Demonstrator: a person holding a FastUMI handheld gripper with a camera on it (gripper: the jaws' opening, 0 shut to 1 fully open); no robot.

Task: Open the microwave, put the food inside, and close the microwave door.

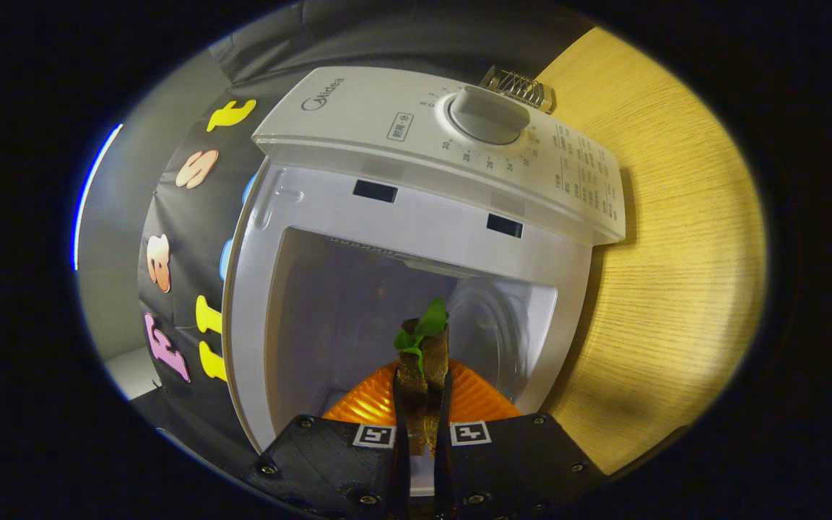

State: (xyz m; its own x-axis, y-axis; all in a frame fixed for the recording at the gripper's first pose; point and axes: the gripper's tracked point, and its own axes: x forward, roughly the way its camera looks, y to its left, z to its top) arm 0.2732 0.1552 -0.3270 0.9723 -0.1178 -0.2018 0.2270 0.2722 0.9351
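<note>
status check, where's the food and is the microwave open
Gripper shut on pumpkin stem, held at the cavity mouth. Microwave cavity open, door out of sight. Nothing blocking ahead.

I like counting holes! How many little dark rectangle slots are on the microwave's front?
2: the left slot and right slot, both on the microwave frame below the control panel, above the cavity opening.

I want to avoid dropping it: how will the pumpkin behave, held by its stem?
The gripper jaws pinch the pumpkin's brown stem just inside the open microwave. The stem looks stiff, so it probably won't flop. The ribbed round body hanging below may swing, and could roll once set down. It looks like light plastic.
</note>
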